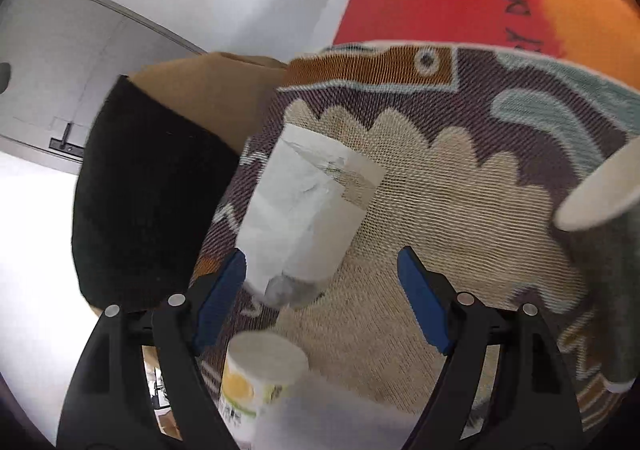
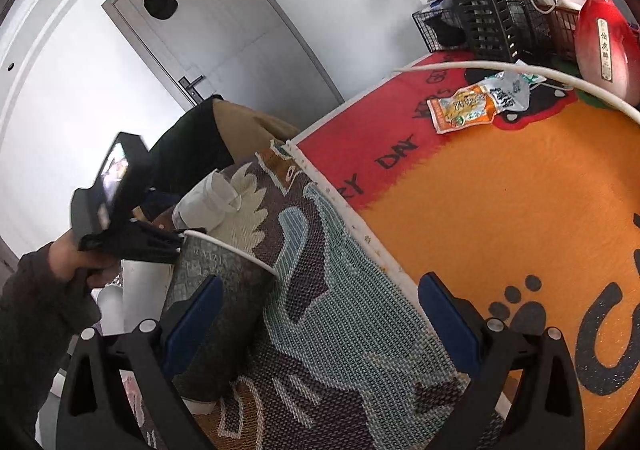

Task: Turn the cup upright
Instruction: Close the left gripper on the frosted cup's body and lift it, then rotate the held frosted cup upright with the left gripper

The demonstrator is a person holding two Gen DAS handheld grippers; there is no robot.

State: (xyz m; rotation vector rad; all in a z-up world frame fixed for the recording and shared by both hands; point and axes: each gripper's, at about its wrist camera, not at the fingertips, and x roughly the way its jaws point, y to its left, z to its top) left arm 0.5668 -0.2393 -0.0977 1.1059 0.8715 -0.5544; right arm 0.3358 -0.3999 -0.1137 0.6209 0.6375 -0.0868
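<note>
A clear plastic cup [image 1: 296, 210] with white paper on it lies tilted on the woven placemat [image 1: 460, 218], its narrow base towards me and its wide mouth pointing away. My left gripper [image 1: 320, 258] is open around the base, the left pad [image 1: 224, 290] just beside it. In the right wrist view the clear cup [image 2: 208, 198] shows behind a grey patterned paper cup [image 2: 224, 310] with a white rim. That paper cup [image 1: 612, 270] stands mouth up. My right gripper [image 2: 322, 284] is open, its left pad [image 2: 192, 322] against the paper cup's side.
A white-lidded tub [image 1: 264, 366] with a yellow label sits below the left gripper. A dark chair back [image 1: 148, 202] is off the table's left edge. On the red and orange mat [image 2: 500, 210] lie snack packets [image 2: 464, 106], a white cable [image 2: 520, 70], a red bottle [image 2: 604, 46] and wire racks [image 2: 480, 26].
</note>
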